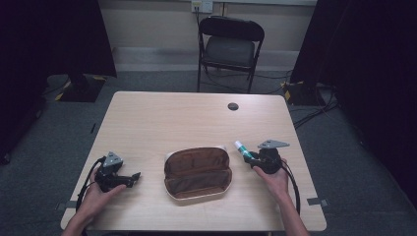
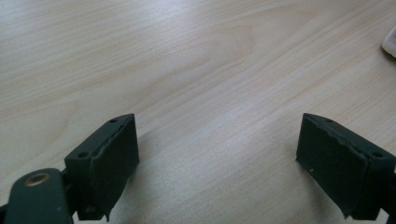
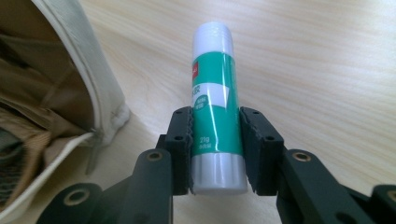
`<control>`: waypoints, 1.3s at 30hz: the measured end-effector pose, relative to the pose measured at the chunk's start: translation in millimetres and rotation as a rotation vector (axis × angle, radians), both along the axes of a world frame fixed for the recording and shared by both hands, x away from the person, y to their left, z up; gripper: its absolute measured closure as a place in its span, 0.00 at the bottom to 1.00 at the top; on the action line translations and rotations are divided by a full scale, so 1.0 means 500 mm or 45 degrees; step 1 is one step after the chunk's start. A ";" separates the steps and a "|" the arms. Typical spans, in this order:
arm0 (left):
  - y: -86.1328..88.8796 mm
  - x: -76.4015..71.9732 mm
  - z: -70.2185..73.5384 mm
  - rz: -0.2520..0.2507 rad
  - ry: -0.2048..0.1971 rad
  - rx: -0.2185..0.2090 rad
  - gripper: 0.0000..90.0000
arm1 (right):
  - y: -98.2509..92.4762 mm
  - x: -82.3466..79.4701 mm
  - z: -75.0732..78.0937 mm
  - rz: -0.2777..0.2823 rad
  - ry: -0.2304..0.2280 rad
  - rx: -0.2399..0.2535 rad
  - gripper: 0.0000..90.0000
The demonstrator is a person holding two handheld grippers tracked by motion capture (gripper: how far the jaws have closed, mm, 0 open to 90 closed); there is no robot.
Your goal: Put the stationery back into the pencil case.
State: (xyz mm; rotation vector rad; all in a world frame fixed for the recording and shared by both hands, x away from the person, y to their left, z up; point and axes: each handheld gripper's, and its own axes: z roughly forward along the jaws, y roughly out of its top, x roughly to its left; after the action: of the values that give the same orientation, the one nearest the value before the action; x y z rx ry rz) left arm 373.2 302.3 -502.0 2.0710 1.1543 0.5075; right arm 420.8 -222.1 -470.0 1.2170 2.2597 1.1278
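Observation:
An open pouch [image 1: 197, 173], cream outside and brown inside, lies at the middle front of the wooden table [image 1: 187, 118]. To its right, my right gripper [image 1: 249, 159] is shut on a green and white glue stick [image 1: 241, 148]. In the right gripper view the pads press both sides of the glue stick [image 3: 214, 79] near its base, and the pouch [image 3: 74, 60] lies just to the left. At the table's front left my left gripper [image 1: 134, 176] rests on the wood. Its jaws [image 2: 217, 158] stand wide open over bare wood with nothing between them.
A small dark round grommet [image 1: 233, 106] sits in the tabletop at the far side. A black folding chair [image 1: 230, 44] stands behind the table. A sliver of the pouch [image 2: 390, 43] shows at the right edge of the left gripper view.

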 end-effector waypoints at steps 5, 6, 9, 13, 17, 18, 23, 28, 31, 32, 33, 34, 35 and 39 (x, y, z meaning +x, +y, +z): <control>0.000 0.000 0.000 0.000 0.000 0.000 0.14 | -0.014 -0.022 0.028 -0.013 -0.025 0.062 0.73; 0.000 0.000 0.000 0.001 0.000 -0.001 0.14 | -0.015 -0.026 0.033 -0.011 -0.032 0.070 0.73; 0.000 0.000 0.000 0.001 0.000 -0.001 0.14 | -0.014 -0.039 0.046 -0.011 -0.045 0.114 0.73; 0.000 0.000 0.000 -0.001 0.000 -0.001 0.14 | -0.010 -0.055 0.070 0.018 -0.075 0.145 0.73; 0.000 0.000 0.000 0.000 0.000 -0.003 0.14 | -0.008 -0.066 0.095 0.054 -0.078 0.222 0.73; -0.001 0.000 -0.001 0.004 -0.002 -0.007 0.14 | -0.005 -0.070 0.103 0.062 -0.091 0.225 0.73; 0.000 0.000 0.000 -0.001 0.000 -0.001 0.14 | 0.015 -0.087 0.132 0.119 -0.126 0.245 0.73; 0.000 0.000 0.000 -0.002 0.000 0.000 0.14 | 0.056 -0.098 0.153 0.209 -0.145 0.235 0.73; 0.000 0.000 0.000 -0.001 0.000 -0.001 0.14 | 0.081 -0.103 0.158 0.252 -0.148 0.228 0.73; 0.000 0.000 0.000 -0.002 0.000 0.000 0.14 | 0.088 -0.104 0.159 0.266 -0.148 0.224 0.73; 0.000 0.000 0.000 -0.001 0.000 -0.001 0.14 | 0.095 -0.105 0.158 0.276 -0.146 0.220 0.73; 0.000 0.000 0.000 -0.002 0.000 -0.001 0.14 | 0.103 -0.107 0.158 0.284 -0.145 0.217 0.73; 0.000 0.000 0.000 -0.002 0.001 -0.001 0.14 | 0.110 -0.108 0.157 0.297 -0.140 0.215 0.73; -0.001 0.000 -0.001 0.004 -0.002 -0.008 0.14 | 0.139 -0.111 0.150 0.348 -0.123 0.208 0.73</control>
State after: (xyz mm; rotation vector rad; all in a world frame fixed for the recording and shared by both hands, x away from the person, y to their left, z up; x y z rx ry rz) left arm 373.3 301.9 -502.3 2.0637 1.1569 0.5063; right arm 365.2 -152.5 -394.8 0.9043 2.3481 1.4623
